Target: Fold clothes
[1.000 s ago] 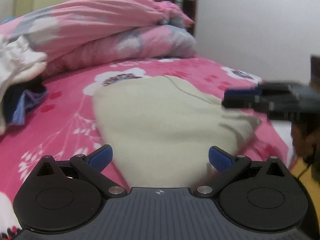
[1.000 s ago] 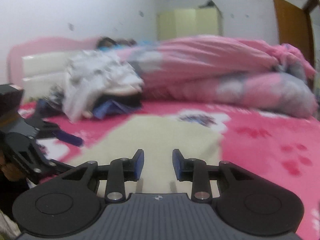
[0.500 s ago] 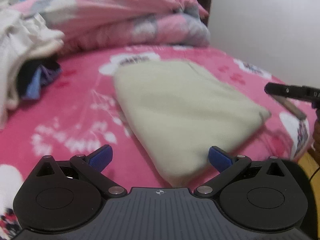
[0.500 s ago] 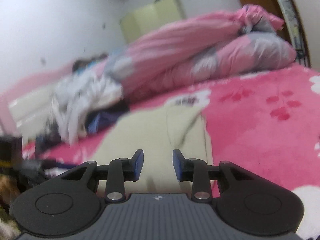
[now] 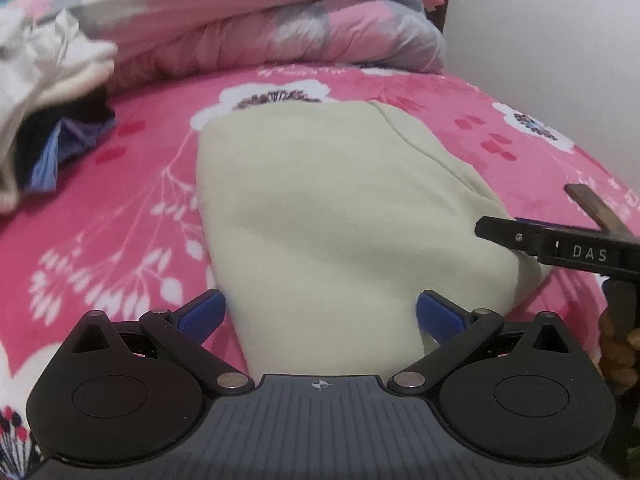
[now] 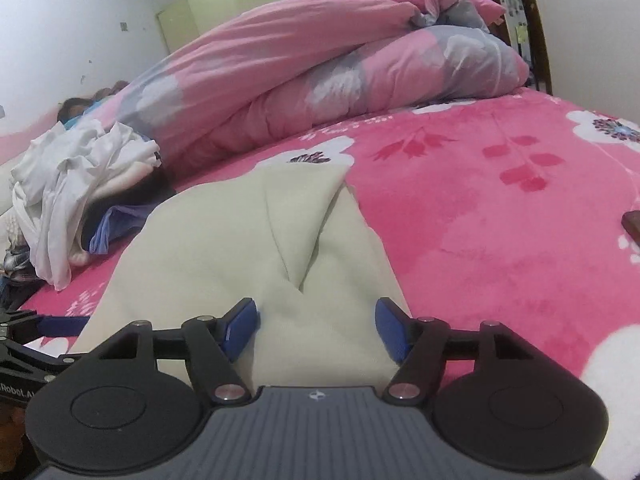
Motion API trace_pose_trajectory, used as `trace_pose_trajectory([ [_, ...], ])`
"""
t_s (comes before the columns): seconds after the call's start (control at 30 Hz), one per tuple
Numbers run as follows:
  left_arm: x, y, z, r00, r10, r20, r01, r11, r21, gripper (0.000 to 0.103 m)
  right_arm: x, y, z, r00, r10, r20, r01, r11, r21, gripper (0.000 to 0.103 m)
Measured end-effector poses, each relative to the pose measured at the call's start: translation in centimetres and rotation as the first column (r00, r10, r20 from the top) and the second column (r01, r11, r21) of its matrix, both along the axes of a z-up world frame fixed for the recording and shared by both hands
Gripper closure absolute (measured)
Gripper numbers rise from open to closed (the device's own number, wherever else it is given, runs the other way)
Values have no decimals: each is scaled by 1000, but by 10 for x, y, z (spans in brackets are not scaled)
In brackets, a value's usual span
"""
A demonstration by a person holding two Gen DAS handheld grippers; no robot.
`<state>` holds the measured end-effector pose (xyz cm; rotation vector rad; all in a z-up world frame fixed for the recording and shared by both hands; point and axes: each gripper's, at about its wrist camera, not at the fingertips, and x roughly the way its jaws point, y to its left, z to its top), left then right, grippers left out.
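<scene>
One soft cream folded garment [image 5: 340, 216] lies on plush pink floral bedspread [image 5: 120, 200].

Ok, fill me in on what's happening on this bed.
A person is folding clothes with a handheld claw in each hand. A cream garment lies folded on the pink floral bedspread. The left claw is open at its near edge, gripping nothing. The right claw has just been opening, with cloth between its fingers but not pinched. An unfolded pile waits beside it.
</scene>
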<state>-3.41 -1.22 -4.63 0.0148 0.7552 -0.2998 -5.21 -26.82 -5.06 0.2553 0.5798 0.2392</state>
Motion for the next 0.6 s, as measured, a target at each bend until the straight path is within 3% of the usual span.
trace_pose_trajectory([
  [0.6, -1, -9, 4, 999, 35, -20, -34, 998, 46, 0, 0, 8, 1, 1000, -3, -5, 3, 1000, -19, 27],
])
